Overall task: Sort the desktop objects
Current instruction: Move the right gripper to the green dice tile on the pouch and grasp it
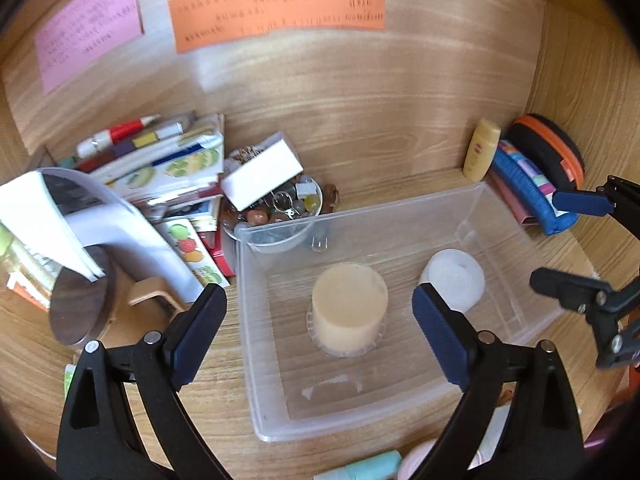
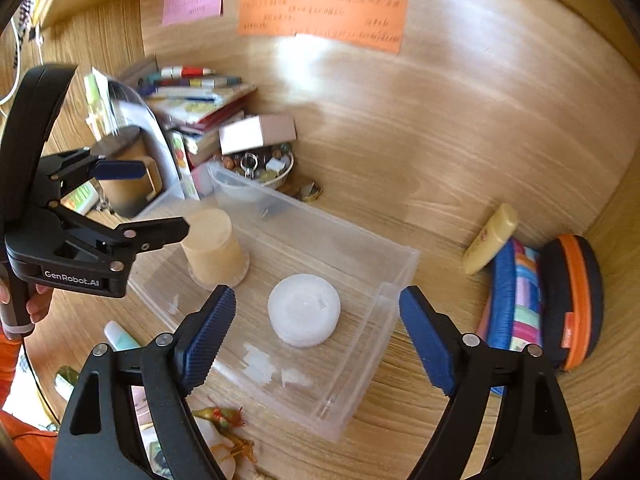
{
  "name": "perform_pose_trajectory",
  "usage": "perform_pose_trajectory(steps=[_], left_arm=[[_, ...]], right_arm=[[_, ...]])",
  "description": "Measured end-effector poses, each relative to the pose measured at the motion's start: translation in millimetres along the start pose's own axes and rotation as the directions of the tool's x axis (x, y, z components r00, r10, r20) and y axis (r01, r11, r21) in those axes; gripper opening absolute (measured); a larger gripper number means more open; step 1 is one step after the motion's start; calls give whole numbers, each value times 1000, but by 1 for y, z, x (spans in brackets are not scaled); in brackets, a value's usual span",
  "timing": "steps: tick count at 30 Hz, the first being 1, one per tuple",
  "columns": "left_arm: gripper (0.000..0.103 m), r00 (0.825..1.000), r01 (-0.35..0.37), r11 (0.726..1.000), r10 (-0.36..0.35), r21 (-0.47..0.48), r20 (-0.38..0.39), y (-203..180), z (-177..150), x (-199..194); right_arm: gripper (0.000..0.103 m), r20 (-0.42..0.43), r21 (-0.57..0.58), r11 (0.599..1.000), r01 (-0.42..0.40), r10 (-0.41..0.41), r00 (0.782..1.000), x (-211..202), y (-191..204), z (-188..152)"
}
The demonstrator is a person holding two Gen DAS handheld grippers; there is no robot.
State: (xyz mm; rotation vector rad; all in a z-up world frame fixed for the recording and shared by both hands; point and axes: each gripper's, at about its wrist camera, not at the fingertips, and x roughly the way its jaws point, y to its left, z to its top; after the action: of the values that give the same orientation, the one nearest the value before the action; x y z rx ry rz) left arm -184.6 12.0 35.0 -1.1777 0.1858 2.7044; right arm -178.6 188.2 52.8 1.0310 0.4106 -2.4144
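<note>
Both grippers hang above the clear plastic bin [image 1: 516,216]. Left gripper [image 1: 320,336] jaws spread wide, nothing between them; right gripper [image 2: 316,340] likewise wide and empty. Inside the bin: beige cylindrical jar [image 1: 350,308] upright near the middle, white round container [image 2: 304,310] just beside it, apart. Yellow bottle [image 1: 481,150] and colourful pouch [image 2: 516,296] lie outside the bin.
</note>
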Motion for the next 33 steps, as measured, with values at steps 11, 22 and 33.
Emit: perform_pose_trajectory(steps=[11,22,33], left_arm=[[98,993,-45,999,44,2,107,5,-30,-61],[99,994,-37,999,37,-3,105,1,-69,-77],[99,1000,4,1000,-4,6,26,-16,-100,-64]], right_arm=[[83,110,67,998,14,-22,994,-56,0,-22],[83,143,25,1000,3,-7,990,-75,28,-64],[83,73,-50,991,-127,130,989,-55,59,-97]])
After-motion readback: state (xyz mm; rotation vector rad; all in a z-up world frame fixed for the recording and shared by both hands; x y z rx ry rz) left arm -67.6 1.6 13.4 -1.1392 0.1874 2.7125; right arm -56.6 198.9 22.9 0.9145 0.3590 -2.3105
